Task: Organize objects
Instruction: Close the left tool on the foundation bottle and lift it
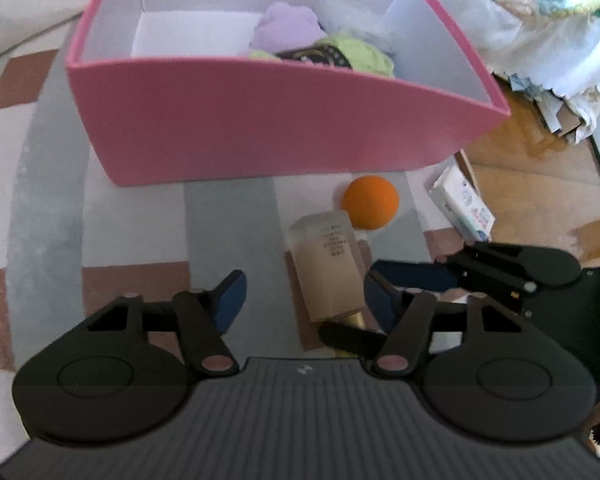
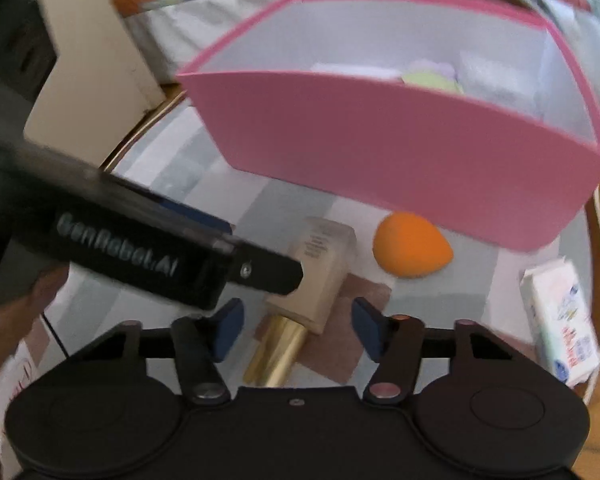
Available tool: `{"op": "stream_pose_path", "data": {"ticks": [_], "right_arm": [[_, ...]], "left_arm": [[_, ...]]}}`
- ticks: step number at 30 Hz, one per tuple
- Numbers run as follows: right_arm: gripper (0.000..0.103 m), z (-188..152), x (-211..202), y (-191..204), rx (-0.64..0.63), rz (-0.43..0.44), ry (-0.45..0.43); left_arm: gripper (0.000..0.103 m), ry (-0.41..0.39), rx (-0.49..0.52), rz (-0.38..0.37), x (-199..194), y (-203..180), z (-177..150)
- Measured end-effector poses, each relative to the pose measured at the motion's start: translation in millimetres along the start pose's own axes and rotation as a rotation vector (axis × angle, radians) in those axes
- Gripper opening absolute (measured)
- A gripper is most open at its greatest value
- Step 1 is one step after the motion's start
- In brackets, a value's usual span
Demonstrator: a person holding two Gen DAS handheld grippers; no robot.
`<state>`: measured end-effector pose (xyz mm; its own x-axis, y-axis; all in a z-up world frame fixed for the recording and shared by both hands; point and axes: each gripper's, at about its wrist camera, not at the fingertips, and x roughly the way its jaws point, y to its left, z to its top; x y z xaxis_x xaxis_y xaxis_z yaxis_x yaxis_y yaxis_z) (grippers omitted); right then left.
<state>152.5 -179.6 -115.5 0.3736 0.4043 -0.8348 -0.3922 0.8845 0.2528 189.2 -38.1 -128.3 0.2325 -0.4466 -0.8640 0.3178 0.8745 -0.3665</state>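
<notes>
A beige foundation bottle (image 1: 327, 268) with a gold cap lies on the patterned mat; it also shows in the right wrist view (image 2: 316, 276). My left gripper (image 1: 304, 304) is open and just above it, a finger on either side. My right gripper (image 2: 298, 328) is open around the bottle's gold cap end. An orange makeup sponge (image 1: 370, 201) lies just beyond the bottle, also in the right wrist view (image 2: 410, 250). A pink box (image 1: 260, 120) with white inside holds purple and green cloths; it also shows in the right wrist view (image 2: 400, 152).
A small white carton (image 1: 462, 204) lies right of the sponge near the table's round edge, also in the right wrist view (image 2: 560, 320). A quilted bed cover (image 1: 540, 0) is behind the box. Wooden floor (image 1: 540, 168) is on the right.
</notes>
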Motion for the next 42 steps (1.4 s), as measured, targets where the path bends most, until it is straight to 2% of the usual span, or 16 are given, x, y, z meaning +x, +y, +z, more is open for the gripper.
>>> {"op": "stream_pose_path", "data": {"ticks": [2, 5, 6, 7, 11, 20, 27, 34, 38, 42], "right_arm": [[0.058, 0.9, 3.4, -3.2, 0.012, -0.005, -0.011], [0.050, 1.9, 8.2, -1.6, -0.007, -0.001, -0.006], [0.048, 1.6, 9.3, 0.3, -0.018, -0.004, -0.004], [0.048, 1.1, 10.4, 2.4, -0.030, -0.008, -0.004], [0.048, -3.2, 13.2, 6.2, -0.056, -0.037, -0.017], [0.049, -6.0, 20.6, 10.1, -0.077, -0.063, -0.021], [0.047, -1.1, 12.6, 6.0, -0.013, -0.041, 0.020], [0.047, 2.5, -14.4, 5.8, 0.055, 0.006, 0.048], [0.046, 10.1, -37.7, 3.9, 0.112, 0.068, 0.026], [0.045, 23.8, -60.3, 10.0, 0.072, 0.066, -0.018]], "left_arm": [[0.052, 0.005, -0.004, -0.015, 4.3, -1.1, 0.1], [0.040, -0.004, -0.015, -0.051, 6.6, -2.9, 0.7], [0.032, -0.005, -0.013, -0.066, 7.0, -4.2, 1.1], [0.029, -0.003, -0.011, -0.076, 7.4, -5.7, 1.7], [0.029, -0.010, -0.001, -0.059, 7.6, -11.2, 1.9], [0.036, -0.001, -0.089, -0.093, 14.2, -0.5, 3.1], [0.036, 0.008, -0.078, -0.074, 4.3, -11.6, -1.1], [0.036, 0.032, -0.137, -0.079, -29.1, -16.3, -2.3], [0.037, -0.001, -0.138, -0.092, -57.8, -20.3, 0.5], [0.037, -0.052, -0.141, -0.071, -88.4, -28.0, 7.0]]}}
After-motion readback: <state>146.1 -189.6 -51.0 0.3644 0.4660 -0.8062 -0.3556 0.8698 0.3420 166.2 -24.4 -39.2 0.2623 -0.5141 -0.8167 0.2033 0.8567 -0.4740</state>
